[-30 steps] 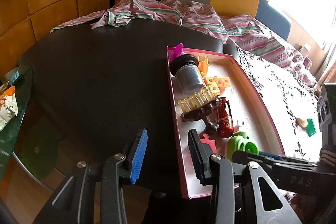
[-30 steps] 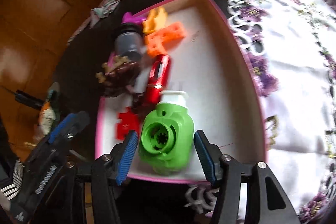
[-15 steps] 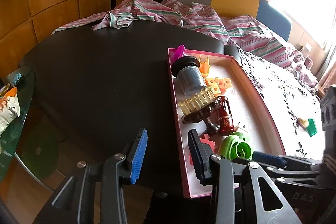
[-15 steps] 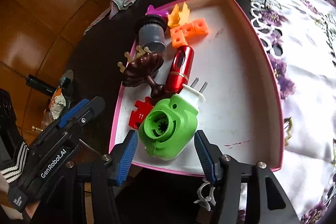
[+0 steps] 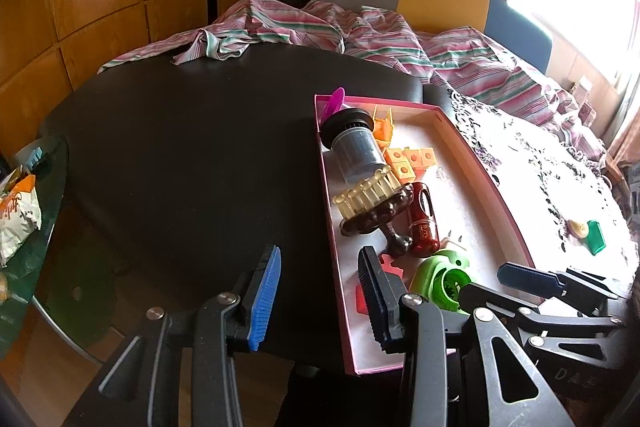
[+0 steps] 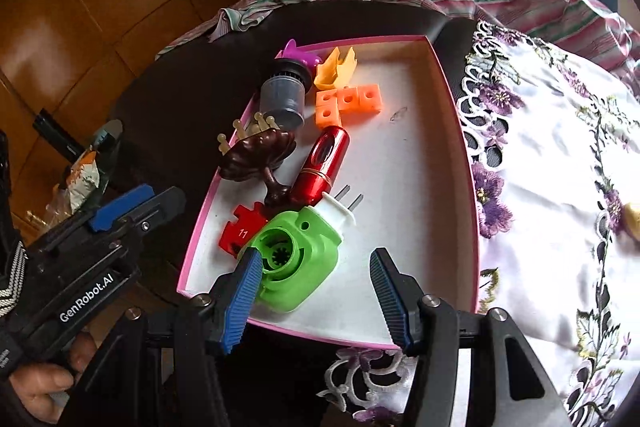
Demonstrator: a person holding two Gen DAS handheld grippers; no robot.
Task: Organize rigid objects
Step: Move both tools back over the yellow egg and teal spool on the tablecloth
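The green plug (image 6: 298,259) with a white end and two metal pins lies in the pink box (image 6: 466,187), at 6 o'clock. The right gripper (image 6: 312,293) has its fingers wide around it; the left pad touches. The left gripper (image 5: 318,301) is narrow and empty. At 12 o'clock of the plug lie one red tube (image 6: 322,169), one brown comb (image 6: 256,157), and three orange cubes (image 6: 347,103).

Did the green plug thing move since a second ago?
Yes. The green plug was upright between the right gripper's pads; now it has tipped left, prongs pointing right, resting in the pink box beside the red puzzle piece.
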